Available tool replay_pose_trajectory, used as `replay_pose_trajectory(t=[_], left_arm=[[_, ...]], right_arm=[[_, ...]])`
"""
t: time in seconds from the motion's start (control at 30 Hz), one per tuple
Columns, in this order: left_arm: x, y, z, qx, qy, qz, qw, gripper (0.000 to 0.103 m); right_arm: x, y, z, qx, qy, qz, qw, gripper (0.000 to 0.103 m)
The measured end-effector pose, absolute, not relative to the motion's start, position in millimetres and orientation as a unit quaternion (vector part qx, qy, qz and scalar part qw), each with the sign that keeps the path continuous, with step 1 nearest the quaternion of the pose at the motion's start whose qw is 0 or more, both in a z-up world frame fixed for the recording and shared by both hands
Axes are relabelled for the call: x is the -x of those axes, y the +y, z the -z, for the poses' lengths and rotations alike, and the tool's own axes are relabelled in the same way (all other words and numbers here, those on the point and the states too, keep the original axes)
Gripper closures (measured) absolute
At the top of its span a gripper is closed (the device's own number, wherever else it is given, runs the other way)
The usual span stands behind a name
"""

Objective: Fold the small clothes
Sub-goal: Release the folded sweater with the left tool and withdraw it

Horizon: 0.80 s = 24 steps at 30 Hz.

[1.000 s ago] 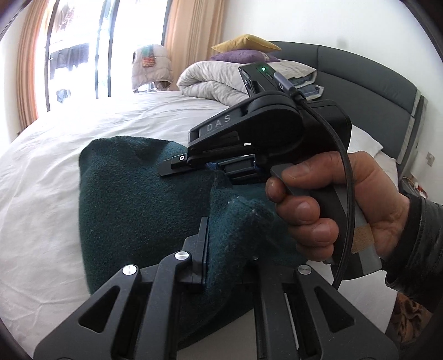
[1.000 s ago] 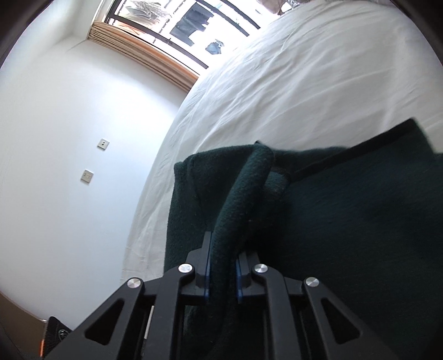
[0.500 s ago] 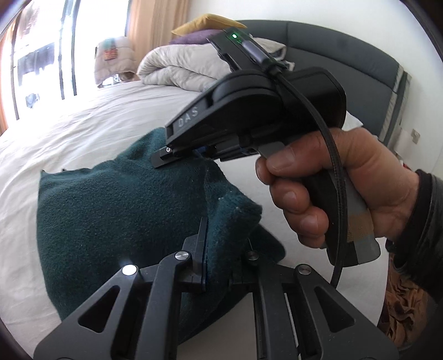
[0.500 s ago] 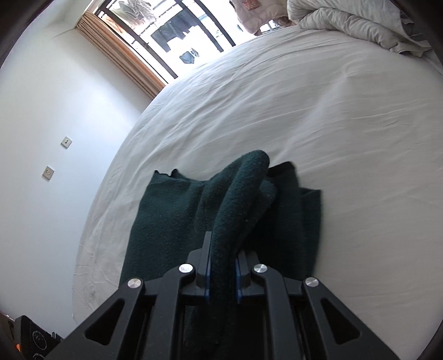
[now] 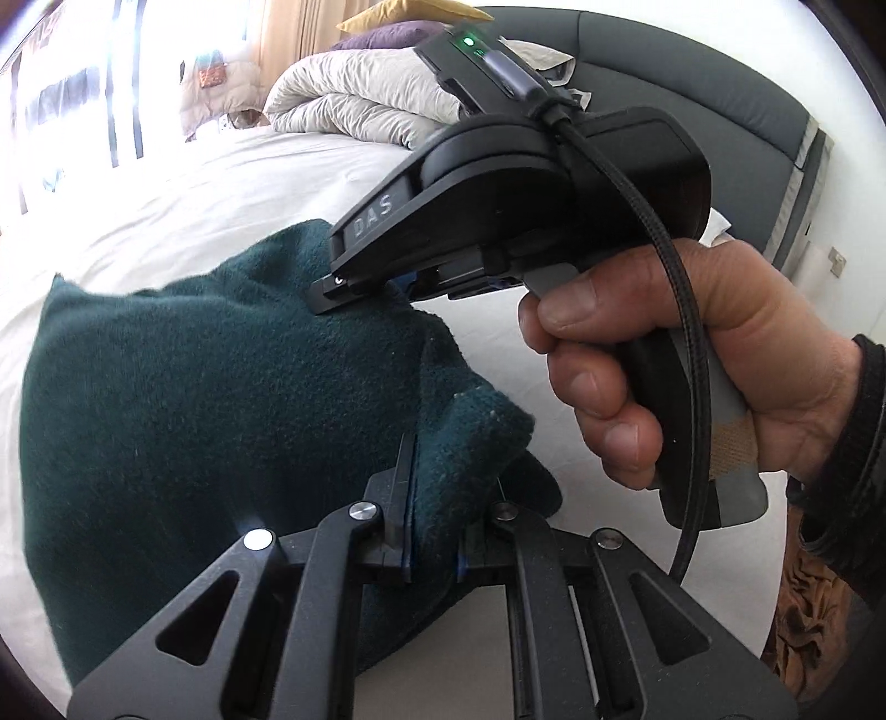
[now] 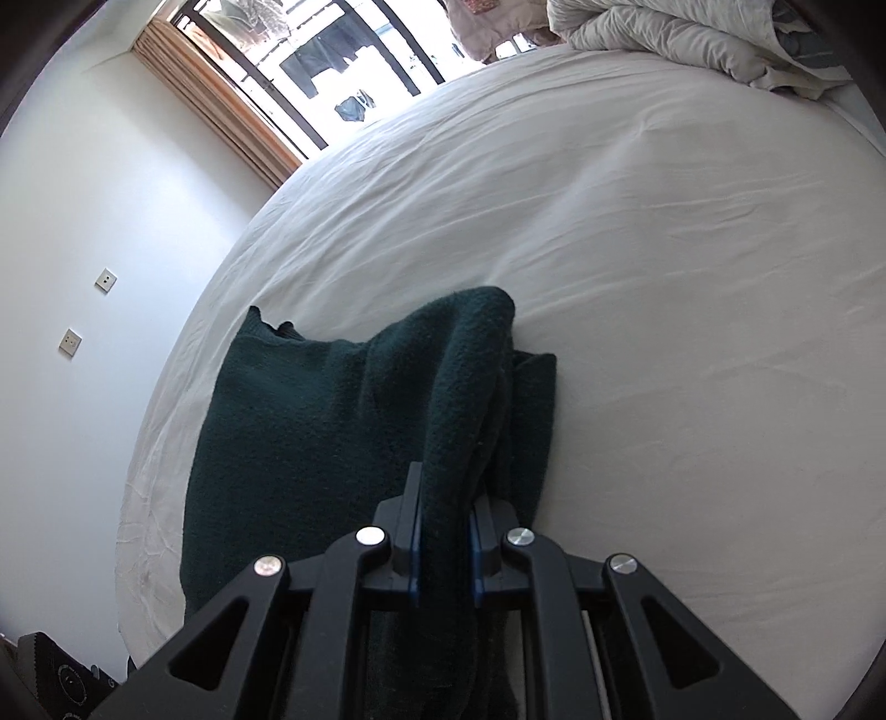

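Two grippers hold one garment here. Your left gripper (image 5: 434, 509) has its jaws drawn in narrow on a bunched corner of the dark green fleece garment (image 5: 210, 399), the cloth standing up between the blue-edged pads. Your right gripper (image 6: 443, 523), seen from its own camera, likewise pinches a raised ridge of the same garment (image 6: 332, 421), jaws close together with the fold rising between them. In the left wrist view the right gripper (image 5: 354, 285) appears as a black housing lettered "DAS", its tip pressed into the upper edge of the fleece; your right hand (image 5: 692, 354) wraps the grip, and a braided black cable (image 5: 681, 310) runs down past the knuckles from a module showing a green light.

The garment lies on the white bed sheet (image 6: 664, 277), near the bed's edge on the side facing the pale wall. Most of it rests flat and doubled; only the two pinched portions are lifted clear of the sheet. A lower layer shows beside the raised ridge in the right wrist view.

Beyond, a crumpled pale duvet (image 5: 365, 105) is heaped at the head of the bed, with a purple pillow (image 5: 387, 36) and a mustard pillow (image 5: 410, 10) behind it against the grey padded headboard (image 5: 720, 83). No container is in view.
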<state>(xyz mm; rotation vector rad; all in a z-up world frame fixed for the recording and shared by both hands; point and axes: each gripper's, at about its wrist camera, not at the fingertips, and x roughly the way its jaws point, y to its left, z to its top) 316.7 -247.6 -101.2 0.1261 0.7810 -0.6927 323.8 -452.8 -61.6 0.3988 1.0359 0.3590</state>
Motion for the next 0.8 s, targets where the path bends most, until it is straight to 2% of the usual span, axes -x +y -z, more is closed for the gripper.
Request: replay_pose_trajectory(t=[0.2,0.27,0.33,0.4,0.47,0.5,0.73,0.77,0.8], left_arm=[[-319.6,-232.8,94.9,-0.049,0.381,0.341,0.858,0.089],[-307.5,-212.4,92.3,-0.030,0.380,0.354,0.854,0.080],[-295.2,-192.3,92.5,-0.018,0.383,0.359,0.851,0.076],[-284.4,-173.8,93.8,-0.004,0.387,0.358,0.850,0.070],[-277.5,-158.4,90.1,0.013,0.382,0.361,0.851,0.045],[-275.5,-149.5,88.3,0.021,0.373,0.360,0.855,0.042],[-298.8,-120.1,72.6,0.039,0.355,0.327,0.875,0.042],[-304.0,-117.6,71.7,0.039,0.354,0.322,0.877,0.042],[-312.1,-113.7,70.6,0.040,0.355,0.315,0.879,0.042]], right_arm=[[-321.4,-464.1,71.2,-0.240,0.492,-0.175,0.818,0.085],[-316.1,-465.1,67.5,-0.245,0.486,-0.176,0.820,0.081],[-308.0,-467.4,64.1,-0.259,0.478,-0.181,0.819,0.072],[-295.5,-471.6,62.7,-0.283,0.468,-0.187,0.816,0.069],[-282.2,-472.9,62.6,-0.294,0.463,-0.191,0.814,0.069],[-275.6,-472.5,63.7,-0.296,0.466,-0.191,0.812,0.069],[-242.5,-459.6,66.9,-0.276,0.491,-0.174,0.808,0.069],[-239.7,-454.6,66.4,-0.262,0.496,-0.173,0.809,0.071],[-237.4,-449.4,65.2,-0.242,0.501,-0.168,0.814,0.078]])
